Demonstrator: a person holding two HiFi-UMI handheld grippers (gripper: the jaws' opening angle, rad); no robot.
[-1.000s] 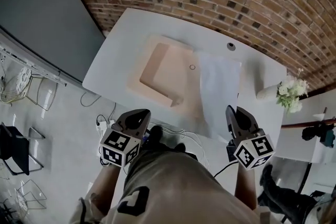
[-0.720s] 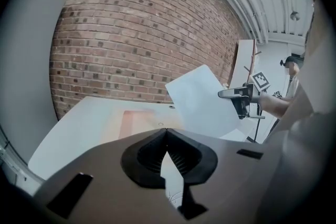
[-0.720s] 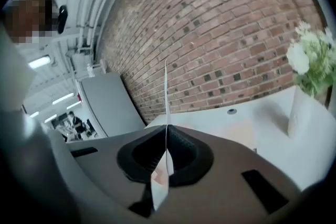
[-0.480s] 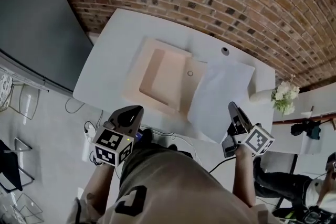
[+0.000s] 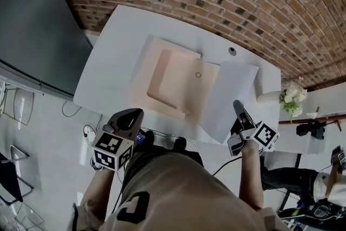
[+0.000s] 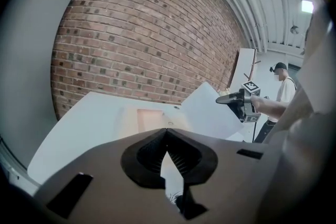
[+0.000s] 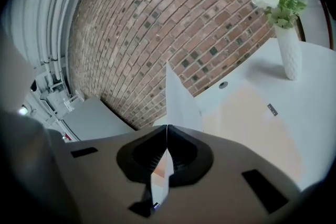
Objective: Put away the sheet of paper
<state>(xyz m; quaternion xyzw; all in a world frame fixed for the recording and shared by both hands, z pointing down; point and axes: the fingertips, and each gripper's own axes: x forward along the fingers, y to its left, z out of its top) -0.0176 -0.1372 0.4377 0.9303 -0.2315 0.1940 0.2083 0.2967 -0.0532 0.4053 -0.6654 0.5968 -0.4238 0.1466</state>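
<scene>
Right claw (image 5: 237,108) is now clenched on the near edge of the sheet of paper (image 5: 230,94). A second ago the sheet lay flat on the worktop (image 5: 116,57). Now its near side is lifted and it slopes away ahead of the claw, and its far edge seems to still rest down. In the right gripper view the sheet stands edge-on out of the shut jaws.

We read the pickup as done and the put-away as still to come. The likely spot is the peach tray (image 5: 173,81), ahead and to the left of the right claw (the sheet's left side already overlaps its margin).

Left claw (image 5: 131,116) is clenched on nothing, well to the left of the right claw, short of the worktop's near edge and apart from the sheet.

The vase of flowers (image 5: 289,100) stands near to the right of the right claw, so a swing that way risks a knock. A cable hole (image 5: 232,51) sits beyond the sheet. The tray's raised rim could snag the dragging far edge.
</scene>
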